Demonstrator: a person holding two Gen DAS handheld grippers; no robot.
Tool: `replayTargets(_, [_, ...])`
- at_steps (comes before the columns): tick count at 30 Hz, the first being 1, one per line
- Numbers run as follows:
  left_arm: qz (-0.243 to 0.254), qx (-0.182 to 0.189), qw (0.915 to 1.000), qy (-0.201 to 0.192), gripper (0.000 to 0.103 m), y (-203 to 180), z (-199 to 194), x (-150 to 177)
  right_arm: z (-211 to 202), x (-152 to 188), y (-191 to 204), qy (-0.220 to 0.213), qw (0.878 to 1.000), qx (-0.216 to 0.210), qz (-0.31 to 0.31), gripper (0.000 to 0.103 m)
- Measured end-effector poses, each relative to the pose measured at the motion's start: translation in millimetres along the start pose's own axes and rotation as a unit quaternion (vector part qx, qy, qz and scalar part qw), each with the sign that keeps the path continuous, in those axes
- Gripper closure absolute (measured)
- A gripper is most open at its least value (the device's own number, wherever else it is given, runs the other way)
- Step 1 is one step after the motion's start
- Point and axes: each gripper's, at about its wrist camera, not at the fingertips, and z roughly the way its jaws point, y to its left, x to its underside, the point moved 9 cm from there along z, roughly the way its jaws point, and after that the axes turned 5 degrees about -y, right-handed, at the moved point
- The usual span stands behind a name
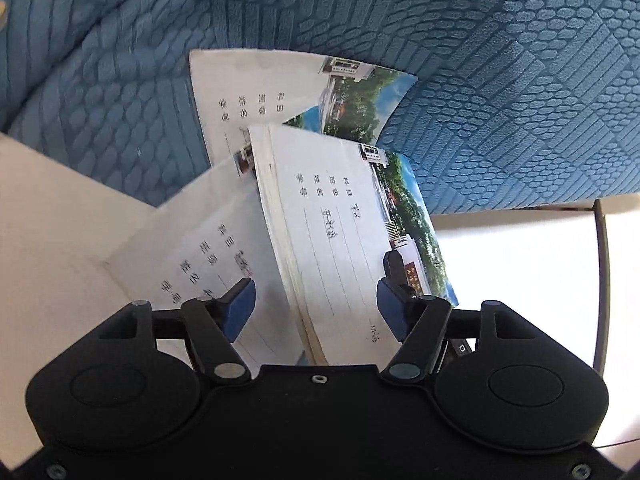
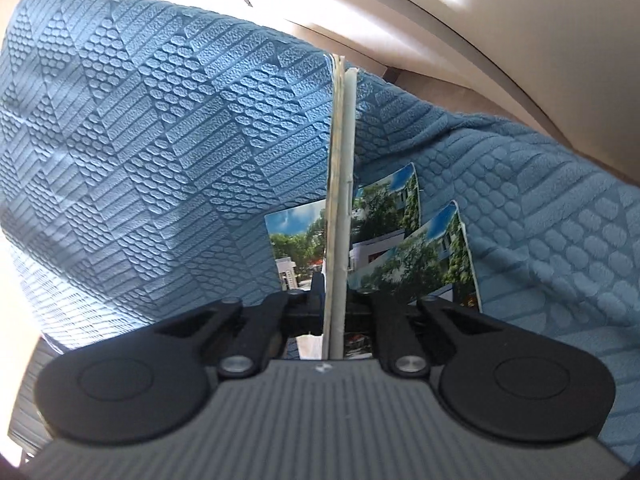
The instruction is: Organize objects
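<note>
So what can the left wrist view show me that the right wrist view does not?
Only the left wrist view: the notebook covers' writing lines, face-on, and the open left gripper with its blue fingers apart. Only the right wrist view: the held notebooks edge-on, clamped upright in the shut right gripper. Both show the blue textured blanket and the photo-printed covers.

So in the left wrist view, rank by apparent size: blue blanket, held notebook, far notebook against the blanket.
1. blue blanket
2. held notebook
3. far notebook

The last two may match; nearness and overlap make this unsure.
</note>
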Motion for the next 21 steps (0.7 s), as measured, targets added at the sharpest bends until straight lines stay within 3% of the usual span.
replayTargets(6, [-0.042,0.026,0.9987,-0.016,0.039,2,20,-6,-11,-7,-15,-0.001,0.998,-0.003,0.061,0.096])
replayTargets(9, [-0.044,0.018,0.9987,-0.016,0.042,1,31,-7,-17,-10,-19,0.000,0.997,-0.003,0.074,0.096])
replayTargets(15, [-0.045,0.013,0.9987,-0.018,0.052,2,46,-9,-29,-19,-18,-0.003,0.997,-0.004,0.079,0.096])
replayTargets(21, [-0.017,0.007,0.9996,-0.021,0.069,-6,48,-17,-36,-31,-13,-0.003,0.998,0.011,0.054,0.096])
